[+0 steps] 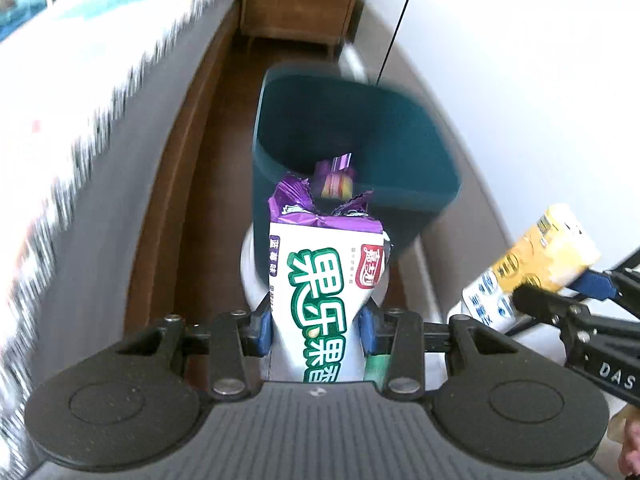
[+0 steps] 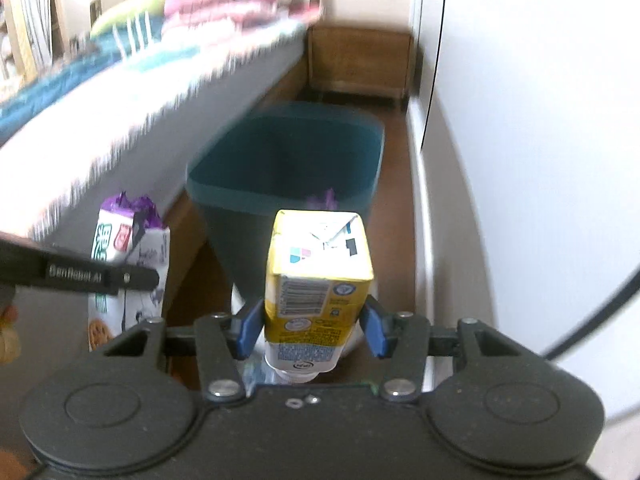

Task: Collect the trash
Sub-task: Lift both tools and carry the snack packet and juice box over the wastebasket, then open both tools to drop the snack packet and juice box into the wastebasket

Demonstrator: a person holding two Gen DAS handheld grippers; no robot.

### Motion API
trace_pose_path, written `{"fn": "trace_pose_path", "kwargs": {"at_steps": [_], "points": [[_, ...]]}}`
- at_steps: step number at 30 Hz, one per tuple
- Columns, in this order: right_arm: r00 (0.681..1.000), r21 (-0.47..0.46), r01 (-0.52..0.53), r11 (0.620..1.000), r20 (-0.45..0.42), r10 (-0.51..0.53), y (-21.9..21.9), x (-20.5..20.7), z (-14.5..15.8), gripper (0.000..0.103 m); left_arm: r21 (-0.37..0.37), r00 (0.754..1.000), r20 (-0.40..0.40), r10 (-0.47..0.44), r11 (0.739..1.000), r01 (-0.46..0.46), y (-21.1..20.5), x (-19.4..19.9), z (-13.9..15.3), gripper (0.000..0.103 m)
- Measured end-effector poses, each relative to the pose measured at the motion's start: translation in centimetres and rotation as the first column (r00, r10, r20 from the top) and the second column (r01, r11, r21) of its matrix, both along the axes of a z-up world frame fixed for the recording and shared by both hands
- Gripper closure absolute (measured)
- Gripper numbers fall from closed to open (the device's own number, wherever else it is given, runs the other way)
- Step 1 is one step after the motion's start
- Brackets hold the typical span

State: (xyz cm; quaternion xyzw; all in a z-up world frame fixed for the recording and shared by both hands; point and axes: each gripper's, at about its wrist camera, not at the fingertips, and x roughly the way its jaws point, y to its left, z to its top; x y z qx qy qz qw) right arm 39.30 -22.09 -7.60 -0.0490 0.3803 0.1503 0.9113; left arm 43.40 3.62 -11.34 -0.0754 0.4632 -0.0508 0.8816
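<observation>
In the left wrist view, the left hand-held gripper [image 1: 317, 330] is clamped on a white snack wrapper [image 1: 326, 280] with green lettering and a torn purple top, its blue pads [image 1: 262, 330] pressing the wrapper's lower part from both sides. Straight ahead of the fingers and below them stands a dark teal trash bin [image 1: 400, 152] on a wooden floor [image 1: 224, 128]; a purple wrapper [image 1: 335, 178] lies inside the bin, just beyond the held wrapper's torn edge. To the left of this hand-held gripper runs a bed [image 1: 100, 92] with a patterned cover, and a wooden nightstand [image 1: 298, 4] sits farther ahead past the bin. To the right, the right hand-held gripper [image 1: 560, 292] enters, holding a yellow carton [image 1: 536, 256]. In the right wrist view, the right hand-held gripper [image 2: 314, 330] grips the yellow carton [image 2: 318, 276] between its blue pads [image 2: 252, 330], the folded top pointing ahead. The trash bin [image 2: 240, 176] stands just ahead of and below the carton, open and blurred. To the left, the left hand-held gripper [image 2: 120, 278] crosses in front of the snack wrapper [image 2: 132, 248] it carries, beside the bed [image 2: 120, 120].
</observation>
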Motion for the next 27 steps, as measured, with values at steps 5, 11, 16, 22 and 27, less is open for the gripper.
{"fn": "trace_pose_path", "kwargs": {"at_steps": [5, 11, 16, 22, 27], "points": [[0.995, 0.021, 0.009, 1.0, 0.1, -0.011, 0.4, 3.1, 4.2, 0.052, -0.011, 0.993, 0.118, 0.004, 1.0, -0.003, -1.3, 3.5, 5.1, 0.064], [0.99, -0.035, -0.012, 0.999, 0.14, 0.017, 2.2, 7.1, 4.7, 0.052, 0.047, 0.972, 0.236, -0.005, 0.999, -0.007, -2.6, 7.7, 8.6, 0.063], [0.995, -0.08, -0.02, 0.997, 0.098, 0.027, 3.6, 9.7, 3.0, 0.052, 0.085, 0.972, 0.234, -0.007, 0.996, -0.013, -3.3, 11.8, 7.4, 0.063], [0.999, -0.108, -0.036, 0.993, 0.03, 0.04, 4.8, 12.3, -0.5, 0.052, 0.099, 0.977, 0.211, 0.002, 0.995, -0.024, -3.5, 15.8, 4.9, 0.063], [0.998, -0.122, -0.068, 0.99, -0.002, 0.068, 5.6, 13.5, -3.0, 0.052, 0.088, 0.989, 0.145, -0.002, 0.996, -0.011, -3.8, 17.3, 0.6, 0.063]]}}
